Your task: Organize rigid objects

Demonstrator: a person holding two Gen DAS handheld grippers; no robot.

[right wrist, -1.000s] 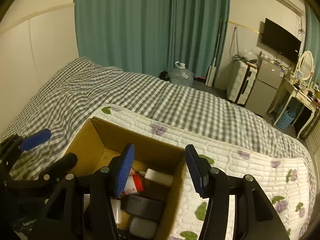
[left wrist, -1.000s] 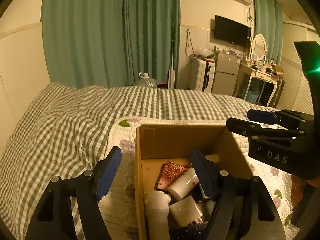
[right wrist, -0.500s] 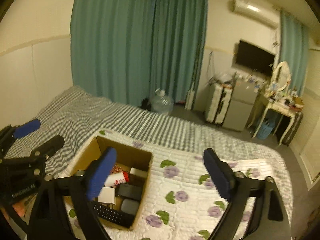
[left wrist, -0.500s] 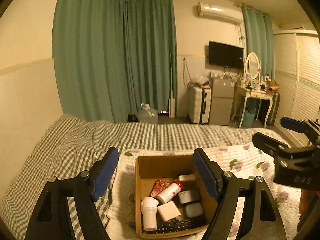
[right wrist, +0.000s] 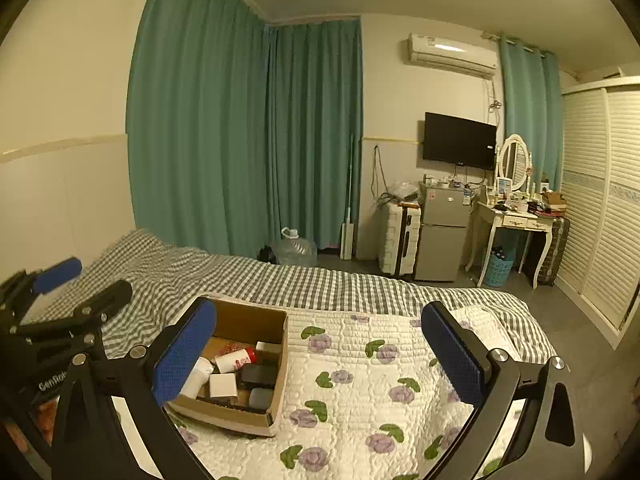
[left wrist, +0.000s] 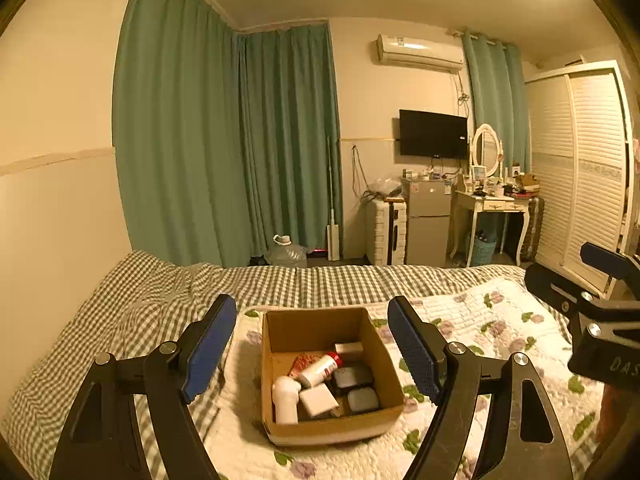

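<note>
An open cardboard box (left wrist: 332, 426) sits on the floral quilt (left wrist: 500, 320). Inside lie a white bottle with a red cap (left wrist: 318, 368), a white jar (left wrist: 286, 398), a white block (left wrist: 319, 400), a grey case (left wrist: 363, 399) and a dark case (left wrist: 352, 376). My left gripper (left wrist: 310, 320) hangs open above and in front of the box, holding nothing. My right gripper (right wrist: 318, 316) is off to the box's (right wrist: 282, 360) right; its jaws are opening with nothing between them. Each view also catches the other one: the right gripper (left wrist: 560, 264), the left gripper (right wrist: 98, 276).
The quilt lies over a grey checked bedsheet (left wrist: 140, 300). Beyond the bed's far edge stand a water jug (right wrist: 294, 248), a white suitcase (right wrist: 400, 240), a small fridge (right wrist: 442, 232) and a dressing table (right wrist: 516, 220). A slatted wardrobe (right wrist: 600, 220) lines the right wall.
Both grippers have pulled back and risen away from the box, which now shows whole and smaller. The right jaws have spread much wider; the left ones a little.
</note>
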